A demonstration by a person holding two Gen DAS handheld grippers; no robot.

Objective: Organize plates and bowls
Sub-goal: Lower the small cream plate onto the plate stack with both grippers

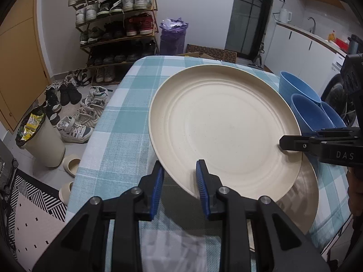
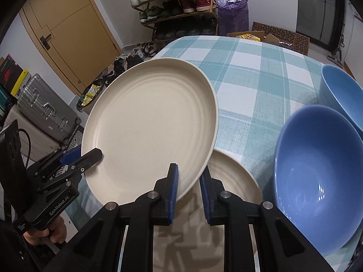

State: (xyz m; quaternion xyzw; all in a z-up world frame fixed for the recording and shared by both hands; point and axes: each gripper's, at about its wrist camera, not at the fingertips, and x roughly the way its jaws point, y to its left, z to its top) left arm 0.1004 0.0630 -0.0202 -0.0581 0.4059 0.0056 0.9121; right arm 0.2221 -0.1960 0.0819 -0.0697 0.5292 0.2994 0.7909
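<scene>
A large cream plate [image 1: 222, 124] [image 2: 149, 124] hangs tilted above the teal checked tablecloth [image 1: 118, 136] [image 2: 249, 68]. My left gripper [image 1: 179, 170] [image 2: 95, 154] is shut on its near-left rim. My right gripper [image 2: 189, 174] [image 1: 283, 142] is shut on the opposite rim. A second cream plate [image 1: 304, 199] [image 2: 231, 176] lies flat on the cloth, partly under the raised one. To the right stand blue bowls: a near one [image 2: 317, 170] [image 1: 308, 113] and a far one [image 2: 340, 90] [image 1: 297, 88]. A third blue rim [image 1: 333, 115] peeks out beside them.
Beyond the table's far edge stand a shoe rack [image 1: 118, 22], a purple bag [image 1: 172, 36] and a cardboard box [image 2: 281, 36]. Loose shoes [image 1: 77, 124] and a full bin [image 1: 43, 140] sit on the floor at left. A silver suitcase [image 2: 45, 108] stands by the yellow door [image 2: 72, 29].
</scene>
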